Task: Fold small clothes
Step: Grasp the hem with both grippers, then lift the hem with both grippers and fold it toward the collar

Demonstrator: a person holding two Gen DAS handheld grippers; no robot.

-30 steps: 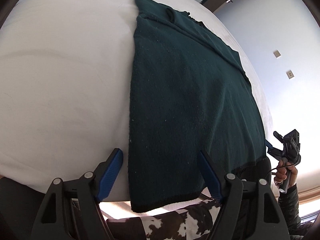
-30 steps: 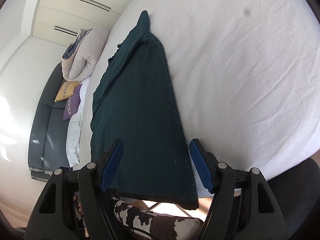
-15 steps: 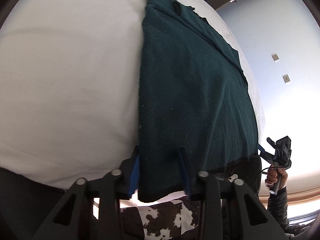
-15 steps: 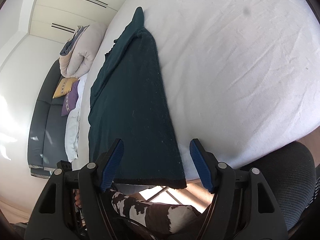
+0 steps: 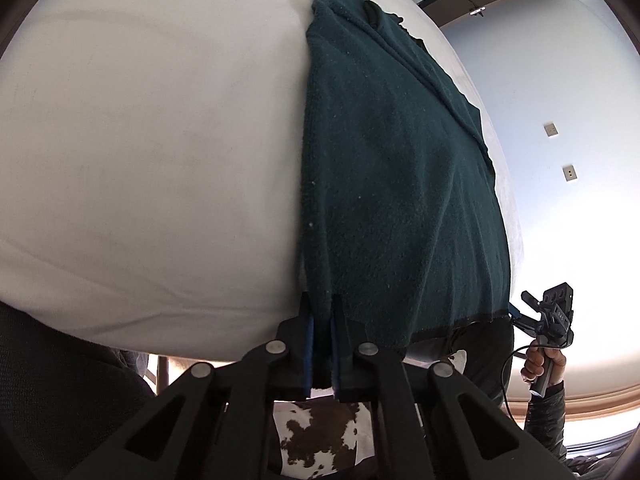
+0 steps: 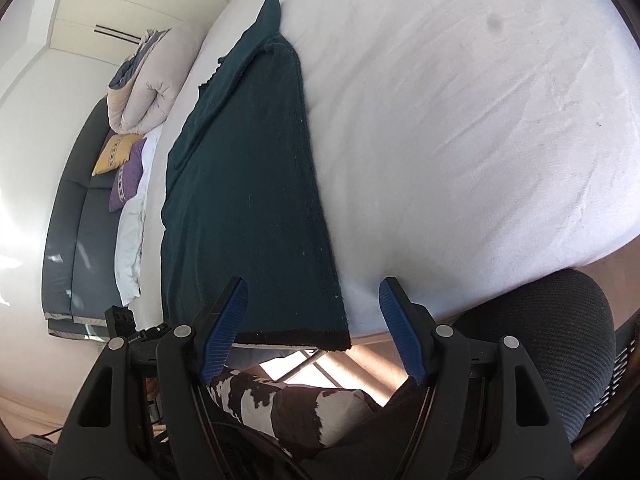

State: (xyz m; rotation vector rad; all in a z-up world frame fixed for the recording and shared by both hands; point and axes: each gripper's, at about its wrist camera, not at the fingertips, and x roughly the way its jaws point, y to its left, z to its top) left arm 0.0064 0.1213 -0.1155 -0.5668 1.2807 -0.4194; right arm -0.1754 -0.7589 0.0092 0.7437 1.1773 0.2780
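A dark green knitted garment [image 5: 400, 180] lies flat on the white bed [image 5: 140, 160], its black-edged hem hanging over the near edge. My left gripper [image 5: 320, 328] is closing tight on the hem's near left corner, and the blue pads press the fabric between them. In the right wrist view the same garment [image 6: 248, 200] runs away from me across the bed [image 6: 460, 140]. My right gripper [image 6: 312, 332] stands open around the near right hem corner, its pads clear of the cloth. From the left wrist view the right gripper [image 5: 524, 308] shows at the hem's far end.
A grey sofa [image 6: 68, 220] with yellow and purple cushions and a rolled duvet [image 6: 152, 80] lie beyond the bed's left side. A black mesh chair [image 6: 560, 340] stands at the lower right. The person's cow-patterned trousers [image 6: 280, 400] are under the grippers.
The left gripper went from wide open to shut, pinching the hem's left corner. The right gripper stayed open and shifted slightly, so the right corner now sits between its fingers.
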